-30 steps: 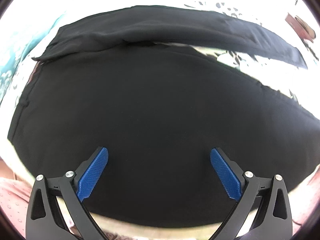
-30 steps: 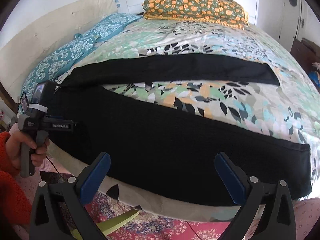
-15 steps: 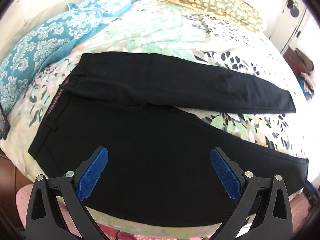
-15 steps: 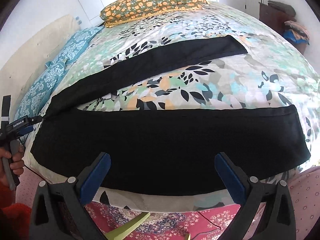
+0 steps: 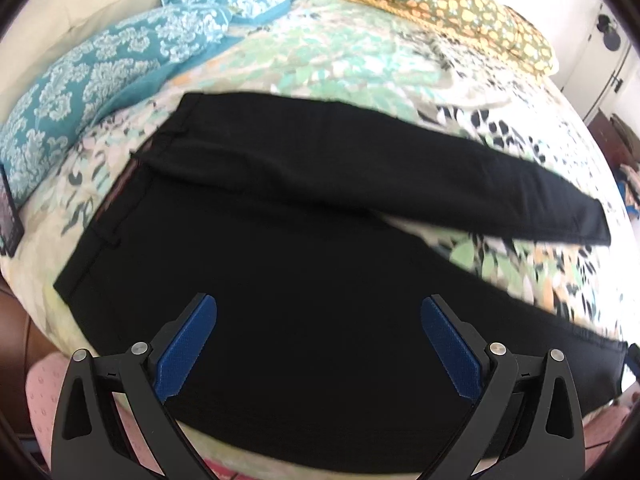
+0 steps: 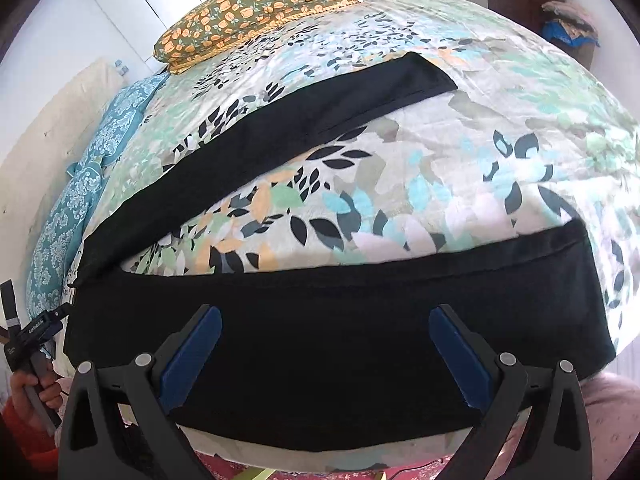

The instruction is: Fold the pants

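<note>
Black pants (image 5: 304, 248) lay flat across the near side of the bed (image 5: 360, 60), on the leaf-print bedspread (image 6: 400, 184), waistband to the left, two legs fanning out to the right with a wedge of bedspread between them. In the left wrist view, going left to right: a dark object at the far left edge was cut off and too small to identify; teal patterned pillows (image 5: 120, 64) sat along the headboard side; the waistband corner hung close to the mattress edge; the left gripper (image 5: 319, 346) hovered over the seat area, its blue fingers (image 5: 188, 348) spread wide and holding nothing; the far leg ran to a hem at the right; the near leg's hem was blurred and partly lost at the frame edge. An orange-flowered pillow (image 5: 452, 4) lay at the far side of the bed. That view was motion-blurred and the fabric read as plain black, so seams and pockets were hard to make out. In the right wrist view: a hand in an orange sleeve (image 6: 38, 390) gripped the other tool's handle at the far left, mostly cut off; the right gripper (image 6: 325, 354) hung above the near leg, fingers (image 6: 460, 354) spread apart, empty; the near hem showed at the right, close to the bed's edge. The near leg's lower edge was hidden behind the gripper body. Furniture at the top right was too distorted to tell.
</note>
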`<move>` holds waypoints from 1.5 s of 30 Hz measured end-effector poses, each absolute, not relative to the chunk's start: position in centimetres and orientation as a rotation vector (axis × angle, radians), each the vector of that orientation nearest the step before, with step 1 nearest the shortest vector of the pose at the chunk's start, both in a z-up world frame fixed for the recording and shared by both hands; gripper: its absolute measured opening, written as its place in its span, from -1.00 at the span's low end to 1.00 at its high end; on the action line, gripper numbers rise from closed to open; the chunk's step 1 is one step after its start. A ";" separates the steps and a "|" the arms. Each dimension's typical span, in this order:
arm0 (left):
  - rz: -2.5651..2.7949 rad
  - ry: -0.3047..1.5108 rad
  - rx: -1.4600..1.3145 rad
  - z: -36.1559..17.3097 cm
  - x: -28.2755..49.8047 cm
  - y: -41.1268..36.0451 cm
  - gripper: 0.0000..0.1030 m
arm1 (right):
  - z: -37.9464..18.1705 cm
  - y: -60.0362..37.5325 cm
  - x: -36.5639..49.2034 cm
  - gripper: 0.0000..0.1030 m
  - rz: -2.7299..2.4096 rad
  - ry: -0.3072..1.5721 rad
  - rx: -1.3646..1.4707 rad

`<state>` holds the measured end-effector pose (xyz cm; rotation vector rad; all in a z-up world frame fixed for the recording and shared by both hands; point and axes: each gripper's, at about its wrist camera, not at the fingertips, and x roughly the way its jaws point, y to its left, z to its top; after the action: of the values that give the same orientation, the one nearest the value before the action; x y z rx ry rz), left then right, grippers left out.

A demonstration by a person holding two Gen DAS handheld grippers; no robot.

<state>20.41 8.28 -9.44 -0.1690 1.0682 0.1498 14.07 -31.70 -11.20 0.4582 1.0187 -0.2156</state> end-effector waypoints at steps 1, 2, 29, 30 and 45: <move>0.151 1.055 -0.162 -9.2 21.3 8.2 0.99 | -10.6 -32.2 14.9 0.99 -0.218 1.000 0.430; 0.152 1.041 -0.153 -9.1 22.2 8.2 0.99 | -9.6 -32.8 15.7 0.99 -0.228 0.959 0.389; 0.355 0.902 -0.116 -20.9 26.3 12.3 0.99 | -17.0 -55.9 44.6 0.96 -0.472 1.167 0.360; 0.358 0.901 -0.111 -21.0 26.4 12.3 0.99 | -17.6 -56.1 44.7 0.96 -0.468 1.164 0.375; 0.369 0.903 -0.093 -21.0 26.5 12.2 0.99 | -7.7 -36.5 22.9 -0.92 0.105 0.920 -0.027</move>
<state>26.50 12.22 -20.96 -0.0926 0.9034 0.3694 22.87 -36.45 -7.68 -0.0267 0.9201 0.1047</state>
